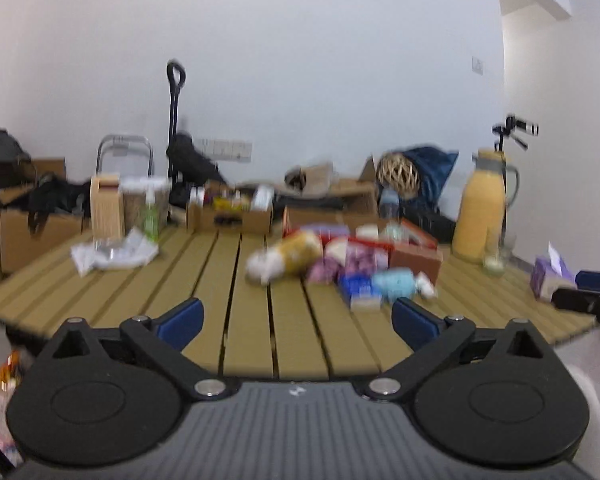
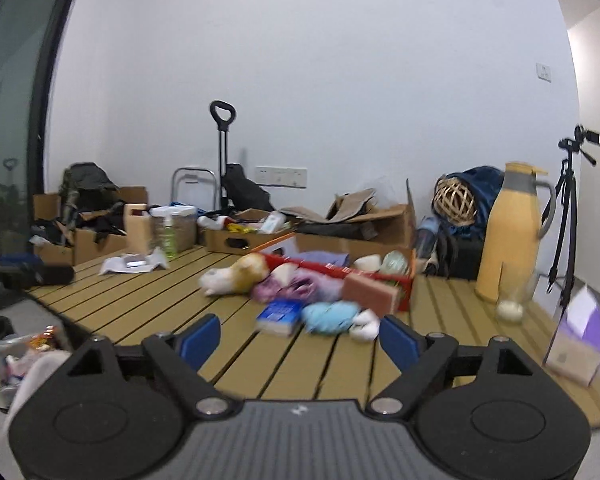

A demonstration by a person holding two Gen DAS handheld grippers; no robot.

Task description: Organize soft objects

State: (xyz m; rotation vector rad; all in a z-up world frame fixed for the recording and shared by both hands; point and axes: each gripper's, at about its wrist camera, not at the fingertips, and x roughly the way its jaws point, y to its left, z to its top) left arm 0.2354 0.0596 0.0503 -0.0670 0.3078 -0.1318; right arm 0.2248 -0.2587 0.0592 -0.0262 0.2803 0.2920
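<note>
With both the left gripper (image 1: 296, 316) and right gripper (image 2: 300, 340) jaws apart and empty, the light, squashy blue plush (image 2: 330, 317) mid-counter (image 2: 148, 312) beside the red box (image 2: 404, 292) should pinch best across its bulging middle.

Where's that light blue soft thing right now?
In both views the blue toy lies on the table, between the book and a small white toy.

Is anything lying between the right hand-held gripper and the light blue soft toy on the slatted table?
Nothing visible does. The right hand-held gripper is open and empty, and only bare table slats lie before the light blue soft toy. A blue packet sits just left of the toy.
</note>
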